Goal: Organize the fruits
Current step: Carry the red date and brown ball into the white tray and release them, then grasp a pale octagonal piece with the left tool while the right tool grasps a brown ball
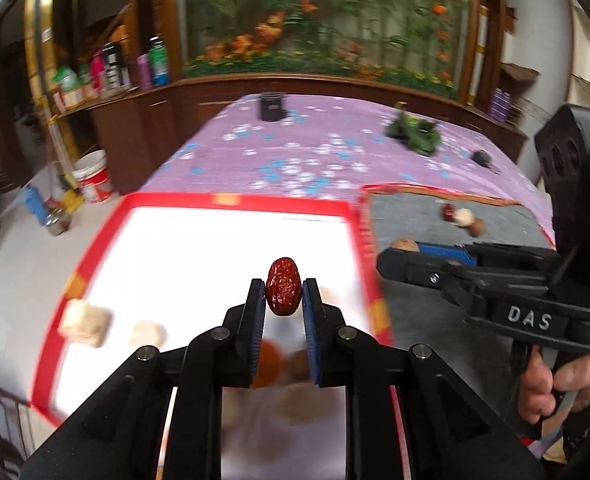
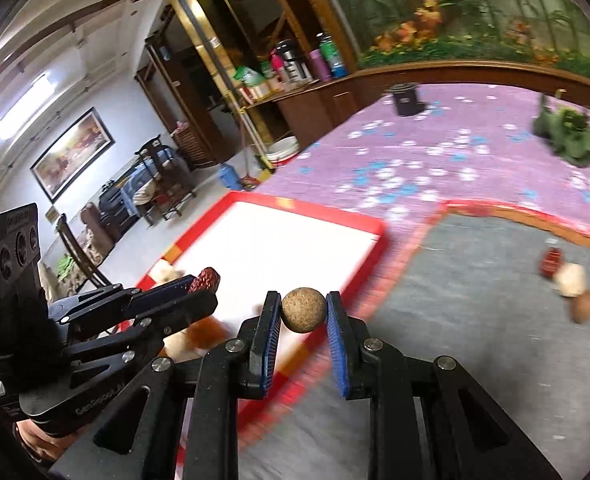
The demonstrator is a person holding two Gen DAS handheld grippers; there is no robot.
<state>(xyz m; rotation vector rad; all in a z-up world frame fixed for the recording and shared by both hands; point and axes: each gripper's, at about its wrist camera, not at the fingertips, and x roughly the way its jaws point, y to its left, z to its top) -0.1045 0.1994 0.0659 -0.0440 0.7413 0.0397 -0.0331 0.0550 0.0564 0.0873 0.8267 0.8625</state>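
The red date [image 1: 283, 292] pinched in the left claw [image 1: 283, 294] is glossy and wrinkly, and the brown ball [image 2: 303, 310] in the right claw [image 2: 303, 312] looks matt and grainy. Both claws are matt black plastic with ribbed blue pads [image 1: 257, 332]. Beyond them there's purple flowery cloth [image 1: 315, 152]; under the right claw, a fuzzy grey mat [image 2: 475, 320].

Tray [image 1: 239, 200] left of mat [image 1: 407, 216]; both on cloth [image 1: 315, 148].

White tray [image 1: 215, 248]: far half bare, passable; pale chunks [image 1: 85, 322] crowd its near-left corner, blurred fruits [image 1: 291, 384] its near edge; red rim all round.
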